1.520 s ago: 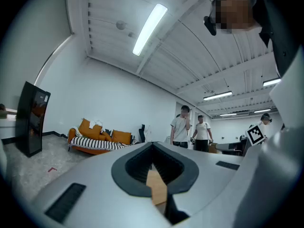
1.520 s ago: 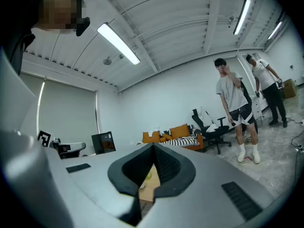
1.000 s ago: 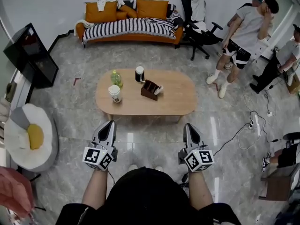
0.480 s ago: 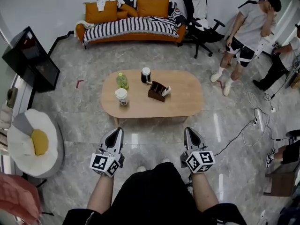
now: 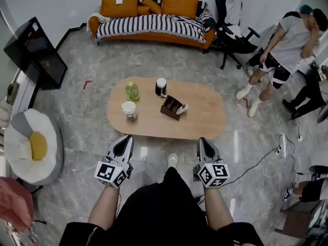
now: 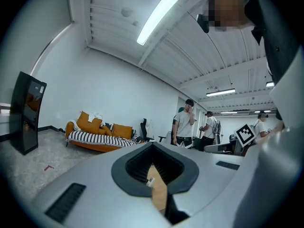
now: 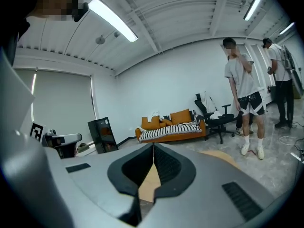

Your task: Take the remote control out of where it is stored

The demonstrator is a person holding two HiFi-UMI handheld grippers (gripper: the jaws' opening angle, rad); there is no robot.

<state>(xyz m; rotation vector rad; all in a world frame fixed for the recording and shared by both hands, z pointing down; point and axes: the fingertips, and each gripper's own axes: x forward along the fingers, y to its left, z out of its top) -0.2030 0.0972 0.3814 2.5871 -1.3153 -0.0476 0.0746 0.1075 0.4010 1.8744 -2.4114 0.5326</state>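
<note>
A brown holder box [image 5: 170,107] stands on the oval wooden coffee table [image 5: 205,114], right of its centre. The white remote control [image 5: 182,107] sticks out of the holder's right end. My left gripper [image 5: 124,138] and right gripper [image 5: 203,140] hover side by side just short of the table's near edge, both shut and holding nothing. In the left gripper view the closed tips [image 6: 152,144] point towards the table, and the right gripper view shows the same [image 7: 153,145]. The holder lies ahead of both grippers, well out of reach.
A green bottle [image 5: 132,91], a dark cup [image 5: 161,86] and a white cup [image 5: 129,110] share the table. An orange sofa [image 5: 151,22], office chair [image 5: 233,32] and black TV [image 5: 36,53] ring the room. People [image 5: 287,45] stand at right; a cable [image 5: 277,147] crosses the floor.
The person has stepped forward, so both grippers are closer to the table's near edge. The jaws have stayed shut and empty.
</note>
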